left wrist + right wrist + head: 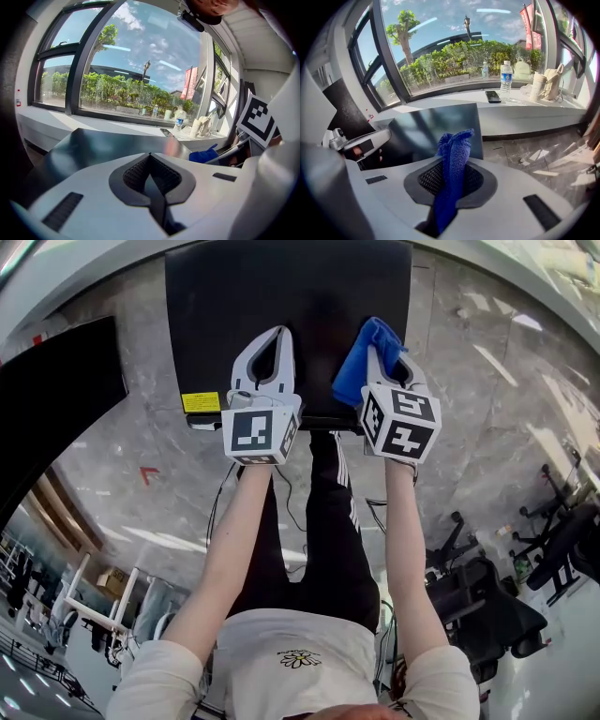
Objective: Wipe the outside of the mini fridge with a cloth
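hovering over the black mini fridge (281, 287) on marble floor (487, 427), right claw (384, 360) pinches cloth (361, 367), left claw (278, 338) closed.

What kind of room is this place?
Probably an office or work room: black office chairs stand on a shiny stone-look floor, and a big window has a sill holding a water bottle and phone.

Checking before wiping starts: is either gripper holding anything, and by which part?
The right gripper is shut on the blue cloth, pinching a bunched fold of it. The left gripper is shut, holding nothing.
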Available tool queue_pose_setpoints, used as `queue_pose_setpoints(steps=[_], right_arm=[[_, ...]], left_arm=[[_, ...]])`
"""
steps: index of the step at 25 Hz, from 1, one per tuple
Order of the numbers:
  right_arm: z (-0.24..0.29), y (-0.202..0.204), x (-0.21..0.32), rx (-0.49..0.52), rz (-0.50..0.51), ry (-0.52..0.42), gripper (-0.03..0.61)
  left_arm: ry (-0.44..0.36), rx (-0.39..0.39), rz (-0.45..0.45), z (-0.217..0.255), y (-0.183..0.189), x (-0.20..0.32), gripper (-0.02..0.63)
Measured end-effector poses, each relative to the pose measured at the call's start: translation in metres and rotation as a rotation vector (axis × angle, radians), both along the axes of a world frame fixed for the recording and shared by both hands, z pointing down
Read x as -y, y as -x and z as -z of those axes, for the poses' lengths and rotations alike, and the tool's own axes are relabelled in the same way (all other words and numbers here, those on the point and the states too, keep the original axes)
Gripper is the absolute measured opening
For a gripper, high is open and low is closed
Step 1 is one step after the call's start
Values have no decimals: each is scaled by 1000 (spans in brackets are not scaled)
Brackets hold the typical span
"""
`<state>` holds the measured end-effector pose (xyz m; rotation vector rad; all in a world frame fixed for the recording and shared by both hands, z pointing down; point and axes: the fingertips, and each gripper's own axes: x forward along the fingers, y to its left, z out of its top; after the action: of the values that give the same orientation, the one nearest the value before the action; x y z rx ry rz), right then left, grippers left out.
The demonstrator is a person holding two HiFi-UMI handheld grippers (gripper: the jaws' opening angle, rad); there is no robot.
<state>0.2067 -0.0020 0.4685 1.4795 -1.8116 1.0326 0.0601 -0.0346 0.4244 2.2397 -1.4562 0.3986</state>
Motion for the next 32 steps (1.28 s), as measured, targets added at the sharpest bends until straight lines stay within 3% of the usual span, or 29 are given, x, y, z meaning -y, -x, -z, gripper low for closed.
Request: queue_pose_setpoints(steps=[6, 15, 21, 25, 32], right_arm=[[1, -37, -3, -26, -71, -6, 63], [-2, -69, -2, -120, -96, -14, 63], [1, -77, -5, -122, -207, -21, 63], [33, -56, -12, -152, -194, -80, 63], [98, 45, -33, -92, -158, -187, 62]], left_arm=[[0, 4, -10, 0, -14, -4, 5], [4, 9, 0, -5, -12, -13, 5], [-8, -11, 9, -3, 0, -21, 5], [-16, -20, -8, 1, 13, -33, 5], [-58, -28, -6, 37, 80, -57, 5]])
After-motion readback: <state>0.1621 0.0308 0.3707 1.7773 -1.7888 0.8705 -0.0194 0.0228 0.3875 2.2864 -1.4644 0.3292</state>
